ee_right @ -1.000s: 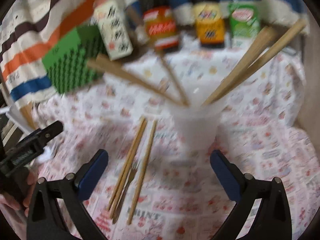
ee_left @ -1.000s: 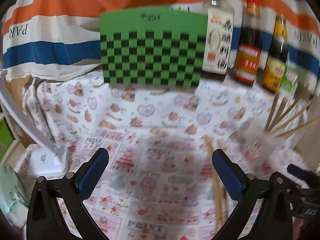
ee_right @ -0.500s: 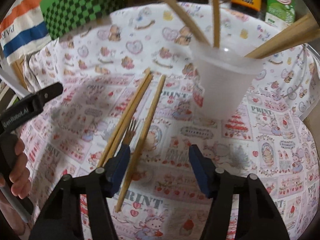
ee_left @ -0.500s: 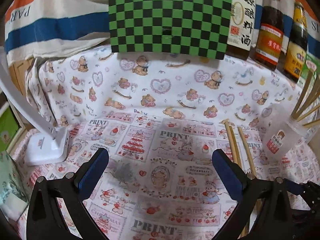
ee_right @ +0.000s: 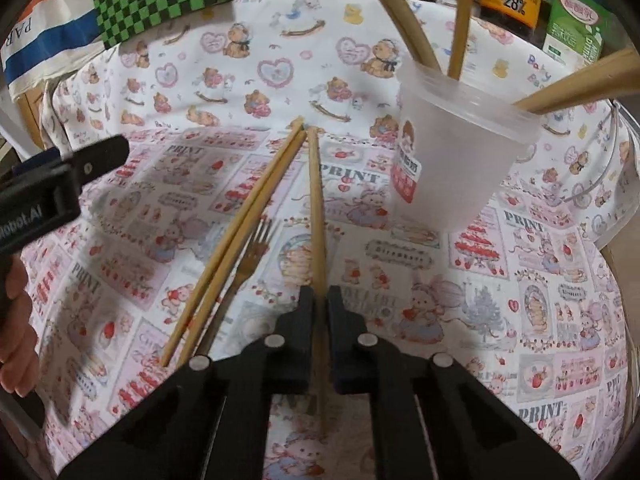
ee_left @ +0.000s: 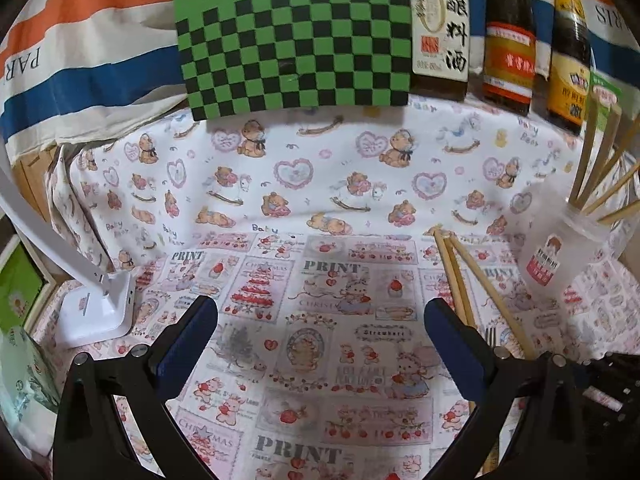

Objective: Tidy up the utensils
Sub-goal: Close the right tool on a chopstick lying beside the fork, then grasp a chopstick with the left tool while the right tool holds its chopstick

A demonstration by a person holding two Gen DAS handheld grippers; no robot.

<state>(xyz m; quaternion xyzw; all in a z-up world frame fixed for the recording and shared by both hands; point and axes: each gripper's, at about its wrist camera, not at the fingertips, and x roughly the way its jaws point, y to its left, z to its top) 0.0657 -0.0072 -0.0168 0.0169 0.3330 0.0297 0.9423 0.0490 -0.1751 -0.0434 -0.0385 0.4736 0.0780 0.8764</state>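
Three bamboo chopsticks and a metal fork [ee_right: 250, 256] lie on the patterned cloth. My right gripper [ee_right: 319, 296] is shut on the single chopstick [ee_right: 315, 200], gripping it toward its near end. The chopstick still rests on the cloth. A pair of chopsticks [ee_right: 248, 220] lies just to its left, over the fork. A translucent plastic cup [ee_right: 452, 160] holding several chopsticks [ee_right: 400, 12] stands to the right. My left gripper [ee_left: 320, 320] hangs open over bare cloth, left of the loose chopsticks [ee_left: 460, 280] and the cup [ee_left: 560, 252].
A green checkered board [ee_left: 296, 44] and three sauce bottles [ee_left: 508, 52] line the back. A green carton [ee_right: 576, 28] stands at the back right. A white lamp base [ee_left: 96, 312] sits at the left. A hand [ee_right: 16, 340] holds the left gripper's handle.
The right gripper came down over the loose chopsticks and its jaws went from wide open to shut on the single chopstick. The left gripper sank a little toward the cloth.
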